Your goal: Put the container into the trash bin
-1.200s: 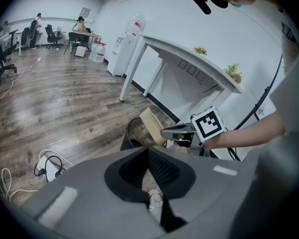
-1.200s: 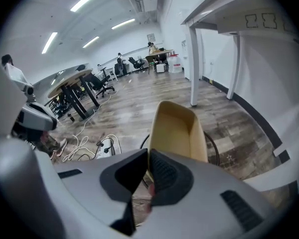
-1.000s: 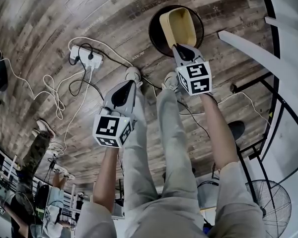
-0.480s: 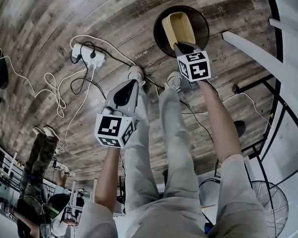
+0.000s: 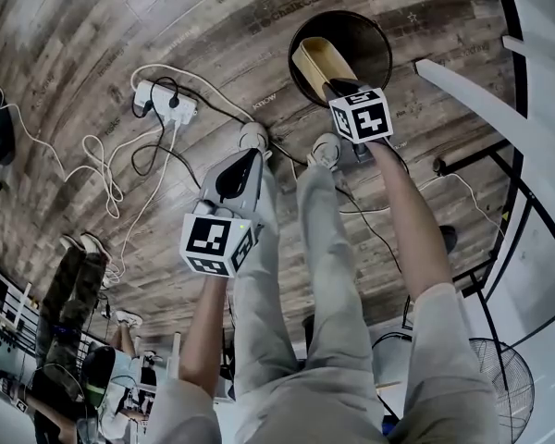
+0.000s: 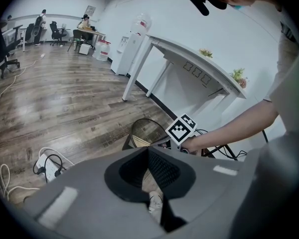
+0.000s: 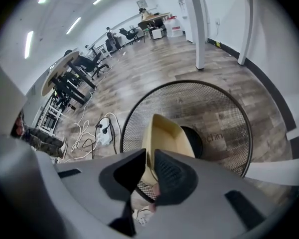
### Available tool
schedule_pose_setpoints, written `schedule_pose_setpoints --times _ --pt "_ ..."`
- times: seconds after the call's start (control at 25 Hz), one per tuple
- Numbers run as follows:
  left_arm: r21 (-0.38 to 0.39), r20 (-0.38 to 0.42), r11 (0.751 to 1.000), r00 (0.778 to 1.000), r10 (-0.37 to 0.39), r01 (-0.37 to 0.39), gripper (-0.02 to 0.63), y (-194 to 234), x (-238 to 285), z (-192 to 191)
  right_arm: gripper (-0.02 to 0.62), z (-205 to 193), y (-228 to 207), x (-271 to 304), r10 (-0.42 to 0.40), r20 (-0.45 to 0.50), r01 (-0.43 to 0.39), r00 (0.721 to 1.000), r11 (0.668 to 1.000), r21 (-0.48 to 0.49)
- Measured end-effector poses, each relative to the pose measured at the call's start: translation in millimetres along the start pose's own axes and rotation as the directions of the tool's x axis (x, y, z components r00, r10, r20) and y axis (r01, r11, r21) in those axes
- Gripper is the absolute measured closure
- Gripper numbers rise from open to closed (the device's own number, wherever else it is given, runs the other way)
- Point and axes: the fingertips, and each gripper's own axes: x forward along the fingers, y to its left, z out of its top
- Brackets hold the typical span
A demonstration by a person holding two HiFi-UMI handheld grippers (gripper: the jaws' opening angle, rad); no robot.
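Note:
A pale yellow container point(image 5: 322, 61) hangs inside the mouth of the round black mesh trash bin point(image 5: 375, 35) on the wooden floor. My right gripper point(image 5: 340, 89) is shut on the container's near rim, and the container point(image 7: 164, 138) tilts down into the trash bin point(image 7: 224, 113) in the right gripper view. My left gripper point(image 5: 245, 155) is held over the floor beside the person's legs, its jaws closed with nothing between them. From the left gripper view the trash bin point(image 6: 142, 131) and the right gripper's marker cube point(image 6: 182, 129) show ahead, and my left gripper point(image 6: 148, 156) stays apart from them.
A white power strip point(image 5: 157, 102) with cables lies on the floor to the left. White table legs point(image 5: 472, 91) stand right of the bin. A fan point(image 5: 504, 387) stands at lower right. The person's shoes point(image 5: 252, 137) are close to the bin.
My right gripper has sunk and tipped further down, carrying the container from above the bin's rim into its mouth. The left gripper has stayed still.

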Motion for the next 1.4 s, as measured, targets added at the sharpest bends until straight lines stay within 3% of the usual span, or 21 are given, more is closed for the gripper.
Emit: schedule_pose_setpoints --times 0.12,0.24,0.32,0.92,1.4 --pt "-0.002 0.000 1.000 1.000 -0.005 0.005 0.595 -1 1 -1 0.558 1 2 2 0.013 -0.006 -0.013 1.000 1.000 0.006" --pt "-0.002 0.000 1.000 1.000 -0.007 0.007 0.595 -1 1 -2 0.481 1 1 5 0.004 -0.010 -0.004 1.000 1.000 0.005" --pt "0.001 0.000 1.000 1.000 -0.007 0.007 0.595 0 1 -3 0.468 2 2 5 0.001 -0.005 -0.001 1.000 1.000 0.006" --pt "0.036 0.010 0.999 1.000 -0.008 0.008 0.595 -7 -3 9 0.462 14 3 -29 -0.031 0.130 0.028 0.991 0.999 0.029" --pt "0.099 0.013 0.995 1.000 -0.021 0.020 0.595 -24 0 29 0.506 30 10 -107 -0.104 0.361 0.069 0.927 0.992 0.109"
